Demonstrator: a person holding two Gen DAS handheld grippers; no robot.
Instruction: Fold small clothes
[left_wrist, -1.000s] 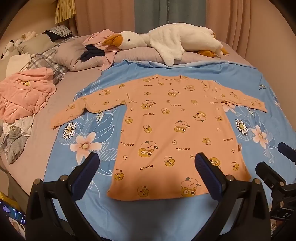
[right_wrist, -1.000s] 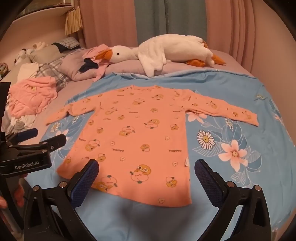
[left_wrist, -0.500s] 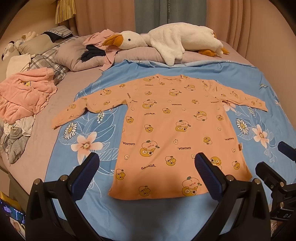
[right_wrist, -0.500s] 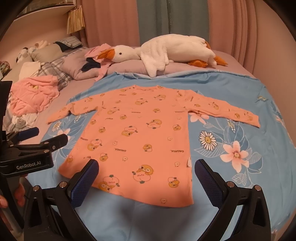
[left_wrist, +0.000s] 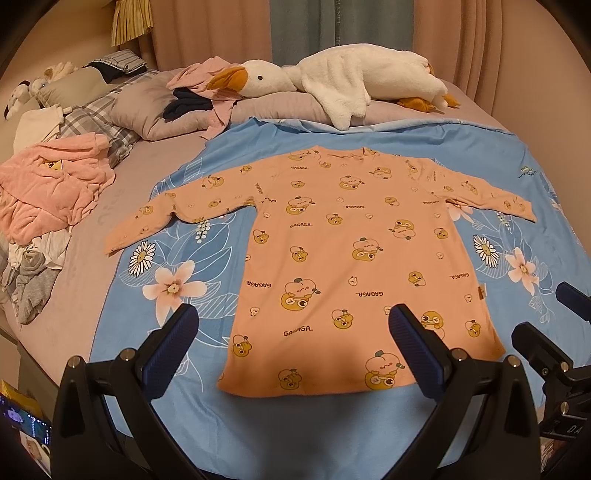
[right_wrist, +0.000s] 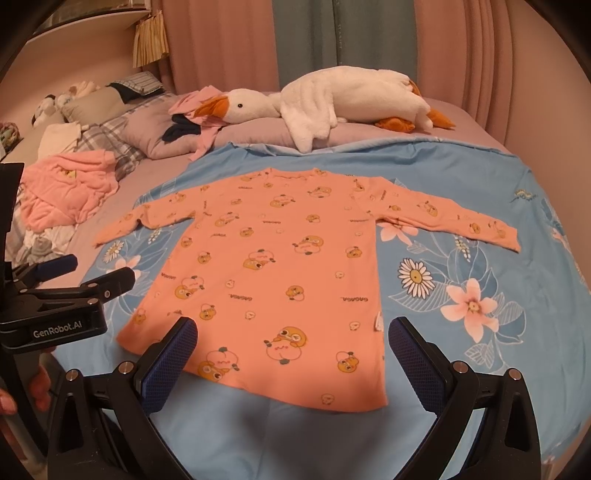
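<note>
An orange long-sleeved shirt (left_wrist: 354, 251) (right_wrist: 273, 266) with cartoon prints lies flat on the blue flowered sheet (left_wrist: 166, 269), both sleeves spread out, hem toward me. My left gripper (left_wrist: 293, 332) hovers open above the hem, nothing between its blue pads. My right gripper (right_wrist: 291, 343) is open too, over the hem's right half, and holds nothing. The left gripper's body (right_wrist: 66, 306) shows at the left edge of the right wrist view; the right gripper's fingers (left_wrist: 546, 350) show at the right edge of the left wrist view.
A white plush goose (left_wrist: 332, 79) lies across grey pillows (left_wrist: 147, 118) at the head of the bed. A heap of pink and grey clothes (left_wrist: 48, 192) sits at the left edge. Curtains (right_wrist: 303, 37) hang behind. A hand (right_wrist: 7, 398) shows at lower left.
Both grippers have shifted slightly forward and lower toward the shirt's hem. The shirt has not moved, and both stay open.
</note>
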